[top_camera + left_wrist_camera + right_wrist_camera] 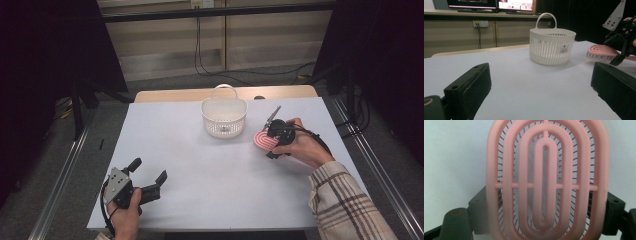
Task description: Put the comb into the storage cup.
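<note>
On the high view I have the right gripper (272,142) at about three o'clock on the white table (200,165), set over the pink hairbrush (262,139). In the right gripper view the brush (546,182) lies back up, bristles down toward the table, with one black jaw showing at each long edge of its oval head. The jaws stand on either side of the head, close against it, but I cannot tell whether the pads actually press on it. From the left gripper view the brush (601,53) sits low over the table at two o'clock, just right of the white basket (552,46).

The basket (224,117) stands upright near twelve o'clock, handle up, apart from the brush.

My left gripper (150,182) rests at seven o'clock near the table's front edge, jaws spread wide with nothing between them.
</note>
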`<action>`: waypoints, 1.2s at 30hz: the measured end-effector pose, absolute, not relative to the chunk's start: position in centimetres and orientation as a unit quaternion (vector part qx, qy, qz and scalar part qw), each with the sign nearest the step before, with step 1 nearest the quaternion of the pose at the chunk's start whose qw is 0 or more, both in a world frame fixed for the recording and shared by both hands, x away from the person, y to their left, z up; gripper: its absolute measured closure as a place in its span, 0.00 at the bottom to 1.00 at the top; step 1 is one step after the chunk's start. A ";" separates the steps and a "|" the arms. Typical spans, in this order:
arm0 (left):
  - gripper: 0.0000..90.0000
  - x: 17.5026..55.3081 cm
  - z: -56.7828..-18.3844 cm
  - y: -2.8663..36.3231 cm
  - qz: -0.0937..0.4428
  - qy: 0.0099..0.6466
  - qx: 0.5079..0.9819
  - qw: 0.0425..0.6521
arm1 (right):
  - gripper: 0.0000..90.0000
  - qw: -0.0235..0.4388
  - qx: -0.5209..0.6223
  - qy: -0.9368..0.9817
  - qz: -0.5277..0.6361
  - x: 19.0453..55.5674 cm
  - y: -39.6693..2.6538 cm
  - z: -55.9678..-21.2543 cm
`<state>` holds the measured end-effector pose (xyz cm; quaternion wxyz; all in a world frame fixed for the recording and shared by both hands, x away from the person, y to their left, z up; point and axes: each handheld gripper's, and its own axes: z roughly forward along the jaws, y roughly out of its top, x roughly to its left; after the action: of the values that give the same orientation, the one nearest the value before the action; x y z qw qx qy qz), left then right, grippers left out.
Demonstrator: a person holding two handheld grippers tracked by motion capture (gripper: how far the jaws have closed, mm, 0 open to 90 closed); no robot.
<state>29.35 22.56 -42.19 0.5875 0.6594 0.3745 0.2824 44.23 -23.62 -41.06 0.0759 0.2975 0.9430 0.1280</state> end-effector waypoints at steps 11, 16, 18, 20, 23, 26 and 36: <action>0.03 29.4 -42.2 22.5 0.282 0.375 0.658 0.590 | 0.22 0.093 0.310 0.933 0.157 43.8 -24.1 -39.8; 0.03 29.4 -42.2 22.5 0.281 0.375 0.656 0.591 | 0.22 0.096 0.314 0.930 0.167 43.6 -24.2 -39.4; 0.03 29.4 -42.2 22.5 0.282 0.376 0.656 0.591 | 0.22 0.098 0.316 0.928 0.171 43.6 -24.2 -39.2; 0.03 29.4 -42.2 22.5 0.283 0.376 0.656 0.591 | 0.22 0.100 0.319 0.926 0.177 43.5 -24.3 -39.0; 0.03 29.3 -42.1 22.5 0.282 0.375 0.656 0.592 | 0.22 0.108 0.322 0.923 0.182 43.3 -24.3 -38.7; 0.03 29.4 -42.1 22.5 0.283 0.376 0.655 0.591 | 0.22 0.114 0.324 0.919 0.191 43.2 -24.3 -38.4; 0.03 29.3 -42.1 22.6 0.284 0.374 0.657 0.590 | 0.22 0.136 0.328 0.909 0.219 42.6 -24.5 -37.4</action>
<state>29.35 22.55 -42.09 0.5898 0.6570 0.3735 0.2844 42.61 -24.47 -37.39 0.1358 0.3277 0.9090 0.2187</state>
